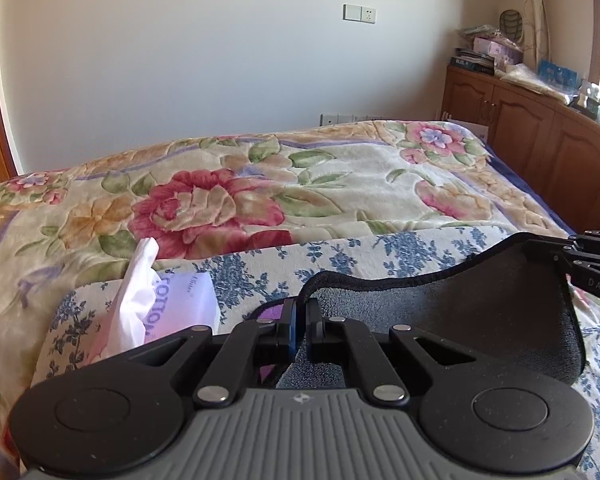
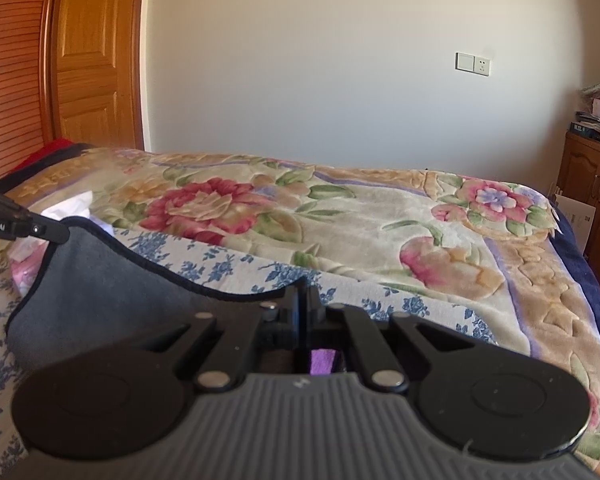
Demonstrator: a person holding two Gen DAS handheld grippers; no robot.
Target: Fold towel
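Observation:
A dark grey towel with a black hem is held up between both grippers above a blue-flowered white cloth. My left gripper is shut on the towel's left corner. My right gripper is shut on the towel's right corner. The hem sags between the two corners. The right gripper also shows at the right edge of the left wrist view, and the left gripper shows at the left edge of the right wrist view. A bit of purple shows under the jaws.
A floral blanket covers the bed beyond the cloth. A pack of tissues lies at the left near my left gripper. Wooden cabinets with clutter stand at the right. A wooden door stands at the far left.

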